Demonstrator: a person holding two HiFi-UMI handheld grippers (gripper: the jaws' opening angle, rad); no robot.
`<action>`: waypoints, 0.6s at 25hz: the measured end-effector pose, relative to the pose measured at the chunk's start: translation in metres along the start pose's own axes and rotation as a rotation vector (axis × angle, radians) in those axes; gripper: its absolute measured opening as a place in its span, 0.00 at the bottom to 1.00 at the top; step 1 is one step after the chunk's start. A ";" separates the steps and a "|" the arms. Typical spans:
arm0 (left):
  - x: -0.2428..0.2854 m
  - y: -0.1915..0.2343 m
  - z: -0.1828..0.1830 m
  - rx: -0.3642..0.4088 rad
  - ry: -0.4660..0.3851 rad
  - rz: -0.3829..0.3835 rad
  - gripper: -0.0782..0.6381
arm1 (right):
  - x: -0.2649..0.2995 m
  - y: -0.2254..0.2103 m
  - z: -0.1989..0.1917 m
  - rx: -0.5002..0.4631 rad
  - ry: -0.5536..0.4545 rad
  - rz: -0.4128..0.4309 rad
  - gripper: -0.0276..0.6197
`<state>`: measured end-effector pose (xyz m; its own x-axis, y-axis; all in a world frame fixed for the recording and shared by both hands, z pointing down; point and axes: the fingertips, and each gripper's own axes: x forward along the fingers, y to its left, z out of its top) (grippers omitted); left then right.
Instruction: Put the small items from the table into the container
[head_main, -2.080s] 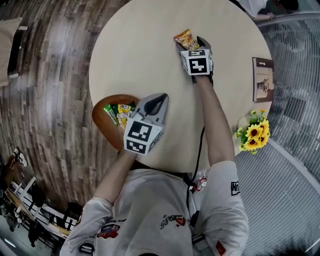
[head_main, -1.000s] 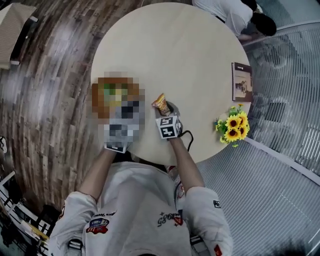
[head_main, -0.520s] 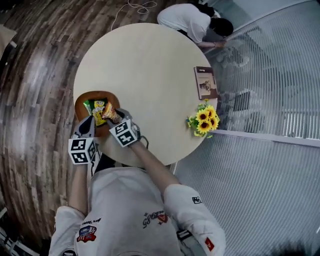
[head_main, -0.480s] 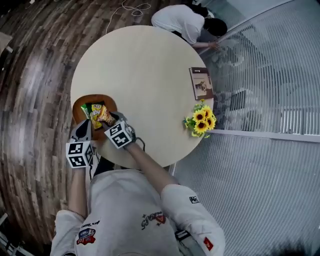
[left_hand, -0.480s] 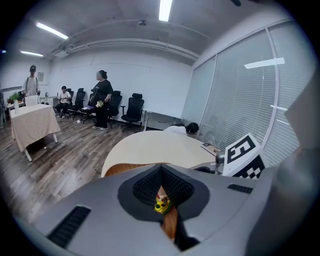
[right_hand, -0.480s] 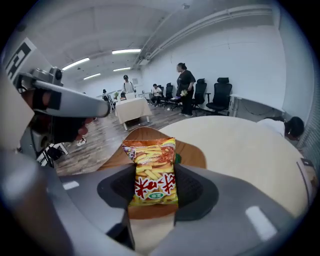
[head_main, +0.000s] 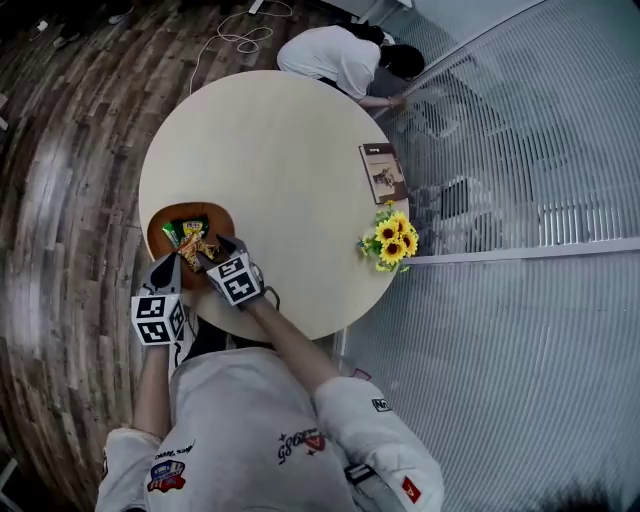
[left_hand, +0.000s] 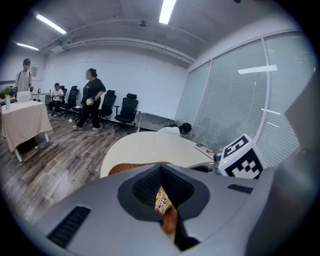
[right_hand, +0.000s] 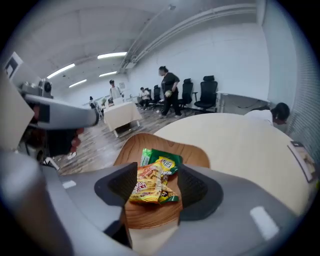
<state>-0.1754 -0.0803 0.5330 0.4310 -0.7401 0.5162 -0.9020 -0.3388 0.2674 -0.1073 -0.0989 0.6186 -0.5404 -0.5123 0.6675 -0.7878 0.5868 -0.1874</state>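
A brown wooden tray (head_main: 165, 222) sits at the near-left edge of the round pale table (head_main: 290, 140). In it lie a green packet (right_hand: 162, 159) and an orange-yellow snack packet (right_hand: 150, 186), also seen as the snack packet (head_main: 193, 245) from the head. My right gripper (head_main: 212, 253) hangs over the tray's near side. Its jaws are opening, the orange-yellow packet lies between them on the tray (right_hand: 150, 215), and the right pad stands clear of it. My left gripper (head_main: 168, 265) is just left of it at the tray's near rim, shut and empty.
A bunch of sunflowers (head_main: 390, 238) and a small framed picture (head_main: 382, 172) lie at the table's right edge, beside a wall of blinds. A person (head_main: 335, 55) crouches beyond the far edge. Wood floor lies to the left, with people and office chairs (left_hand: 125, 107) far off.
The right gripper carried the orange-yellow packet from the table's far side to the tray, and its jaws have spread there. The left gripper moved to the tray's near-left rim.
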 end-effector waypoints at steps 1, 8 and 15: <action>0.003 -0.005 0.001 0.008 0.001 -0.024 0.12 | -0.013 -0.004 0.006 0.026 -0.033 -0.027 0.41; 0.023 -0.076 0.008 0.111 -0.005 -0.232 0.12 | -0.139 -0.021 0.009 0.178 -0.322 -0.230 0.05; 0.029 -0.146 -0.005 0.196 0.020 -0.383 0.12 | -0.196 -0.017 -0.045 0.345 -0.339 -0.346 0.05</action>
<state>-0.0314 -0.0498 0.5129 0.7340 -0.5288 0.4261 -0.6635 -0.6922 0.2840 0.0256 0.0197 0.5230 -0.2544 -0.8425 0.4749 -0.9549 0.1411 -0.2612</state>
